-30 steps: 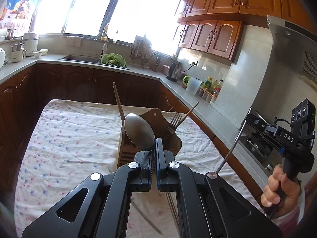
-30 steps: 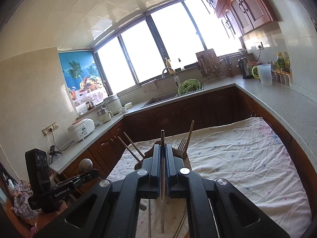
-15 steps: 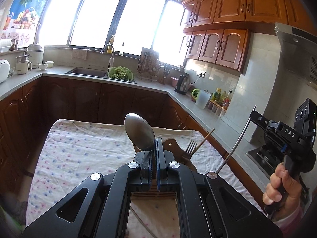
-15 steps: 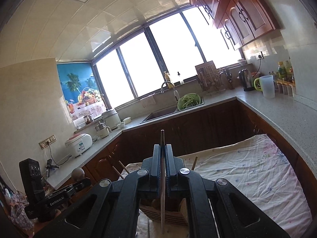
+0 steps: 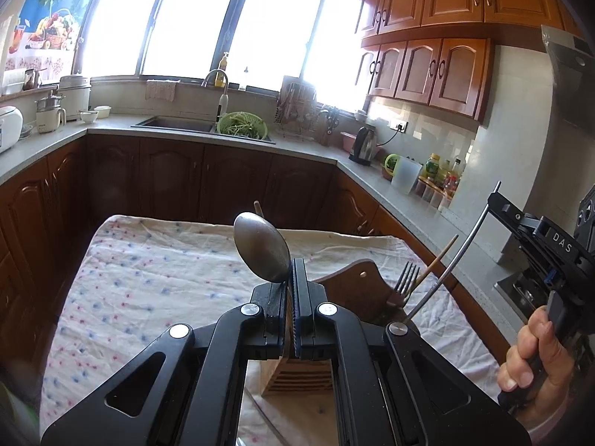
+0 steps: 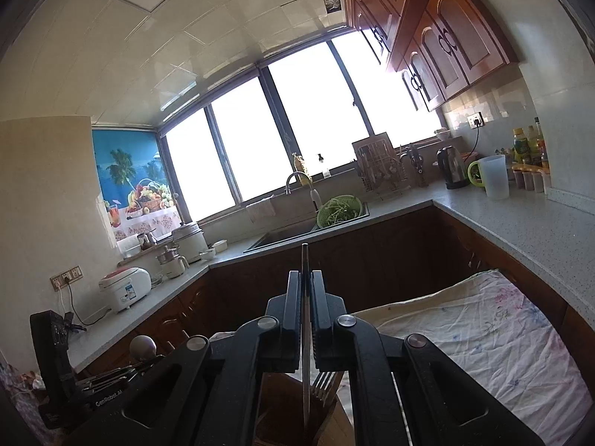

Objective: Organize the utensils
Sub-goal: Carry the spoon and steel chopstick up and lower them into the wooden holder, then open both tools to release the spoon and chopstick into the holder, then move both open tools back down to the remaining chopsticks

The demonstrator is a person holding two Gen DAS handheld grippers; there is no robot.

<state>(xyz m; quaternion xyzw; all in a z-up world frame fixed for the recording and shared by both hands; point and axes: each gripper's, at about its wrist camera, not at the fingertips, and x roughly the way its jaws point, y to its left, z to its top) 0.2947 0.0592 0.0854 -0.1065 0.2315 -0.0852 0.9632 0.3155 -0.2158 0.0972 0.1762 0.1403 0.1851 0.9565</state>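
My left gripper (image 5: 292, 273) is shut on the handle of a metal spoon (image 5: 262, 249), whose bowl stands up above the fingertips. Right under it on the cloth stands a wooden utensil holder (image 5: 297, 377); a fork (image 5: 405, 284) and a chopstick (image 5: 438, 260) stick out of it. My right gripper (image 6: 305, 278) is shut on a thin metal utensil (image 6: 305, 334) seen edge-on, its lower end hanging over the holder (image 6: 286, 401) next to the fork (image 6: 323, 383). In the left wrist view the right gripper (image 5: 494, 200) and its slim utensil (image 5: 457, 256) are at the right.
A flowered cloth (image 5: 148, 278) covers the table. Dark wooden cabinets and a grey counter (image 5: 372, 182) wrap around it, with a sink (image 5: 174, 124), a green colander (image 5: 241, 128), a kettle and bottles. A person's hand (image 5: 535, 349) grips the right handle. Another utensil lies on the cloth near the holder.
Both grippers have moved forward over the table with their utensils. The holder, earlier ahead of the fingers, now sits under them in both views. Neither grip has changed.
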